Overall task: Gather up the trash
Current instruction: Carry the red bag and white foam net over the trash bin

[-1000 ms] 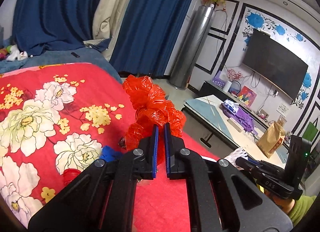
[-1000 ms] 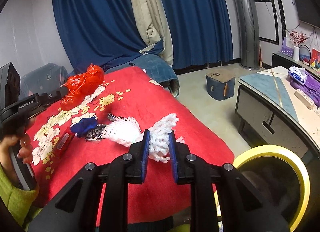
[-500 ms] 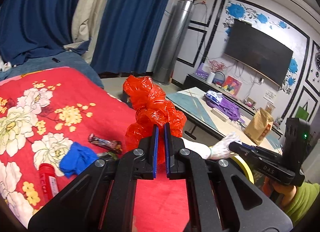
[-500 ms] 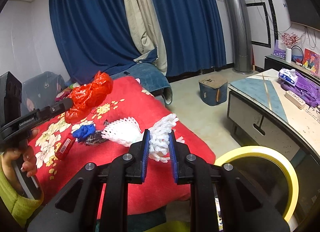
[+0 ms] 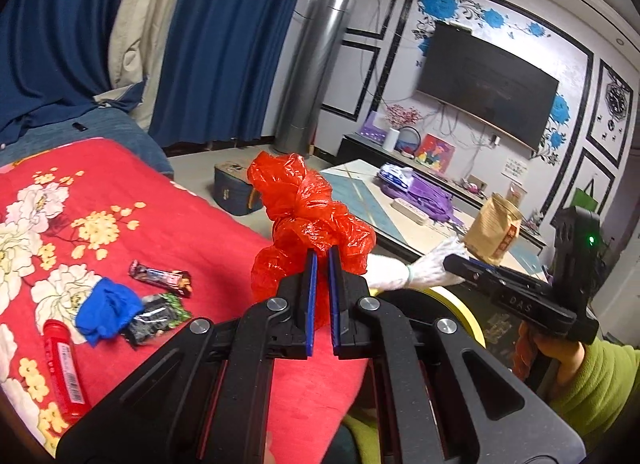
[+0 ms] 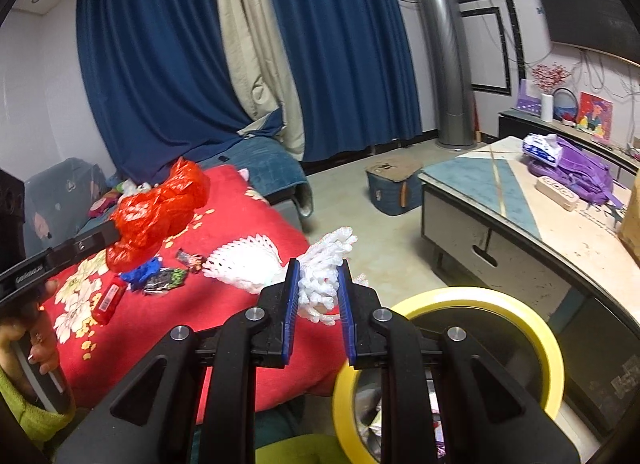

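both grippers carry trash near the yellow-rimmed bin.

the left gripper (image 5: pixel 322 264) is clamped on a crumpled red plastic bag (image 5: pixel 308 219), jaws almost touching; the right gripper (image 6: pixel 318 280) pinches white foam netting (image 6: pixel 320 264) between narrow jaws, beside the rim of the yellow-rimmed bin (image 6: pixel 516 304). on the red floral blanket (image 5: pixel 120 191) lie a snack wrapper (image 5: pixel 160 276), a blue cloth wad (image 5: pixel 106 310), a dark foil packet (image 5: pixel 156 316) and a red tube (image 5: pixel 64 370).
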Demonstrator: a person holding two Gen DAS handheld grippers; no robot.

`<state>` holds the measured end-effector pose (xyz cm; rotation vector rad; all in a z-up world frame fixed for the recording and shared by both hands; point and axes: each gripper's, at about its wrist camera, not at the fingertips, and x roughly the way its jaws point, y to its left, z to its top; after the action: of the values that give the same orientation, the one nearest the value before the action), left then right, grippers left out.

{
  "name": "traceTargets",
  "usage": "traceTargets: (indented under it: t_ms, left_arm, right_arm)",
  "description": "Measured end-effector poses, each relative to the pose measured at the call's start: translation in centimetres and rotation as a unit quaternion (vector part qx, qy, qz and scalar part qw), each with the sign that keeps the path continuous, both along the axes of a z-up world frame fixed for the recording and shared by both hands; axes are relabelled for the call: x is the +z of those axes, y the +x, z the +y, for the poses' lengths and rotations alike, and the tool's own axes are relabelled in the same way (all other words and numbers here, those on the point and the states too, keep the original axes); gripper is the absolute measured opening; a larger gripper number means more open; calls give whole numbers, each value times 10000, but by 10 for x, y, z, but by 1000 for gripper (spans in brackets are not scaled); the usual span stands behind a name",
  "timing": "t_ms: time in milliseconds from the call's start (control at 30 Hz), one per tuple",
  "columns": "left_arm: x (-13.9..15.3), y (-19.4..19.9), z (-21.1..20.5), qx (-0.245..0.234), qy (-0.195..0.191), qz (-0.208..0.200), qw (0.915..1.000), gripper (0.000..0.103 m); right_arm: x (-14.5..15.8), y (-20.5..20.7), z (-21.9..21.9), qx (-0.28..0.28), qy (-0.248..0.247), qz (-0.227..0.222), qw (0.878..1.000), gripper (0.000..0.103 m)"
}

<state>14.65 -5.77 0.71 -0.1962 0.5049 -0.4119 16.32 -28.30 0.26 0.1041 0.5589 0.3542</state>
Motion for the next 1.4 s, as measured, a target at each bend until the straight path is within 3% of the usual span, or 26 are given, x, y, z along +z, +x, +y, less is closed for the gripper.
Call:
traceTargets:
  t_ms: [800,1400]
  left_arm:
    - [-10,-12,-65,-854,290,15,9959,2]
    - [-41,-14,-121,-1671,635,292,9835,2]
  right_arm:
    - [7,-24,-81,-1076,131,-276,9937,18]
    - [-3,-42,-128,-1675,277,-217,9852,18]
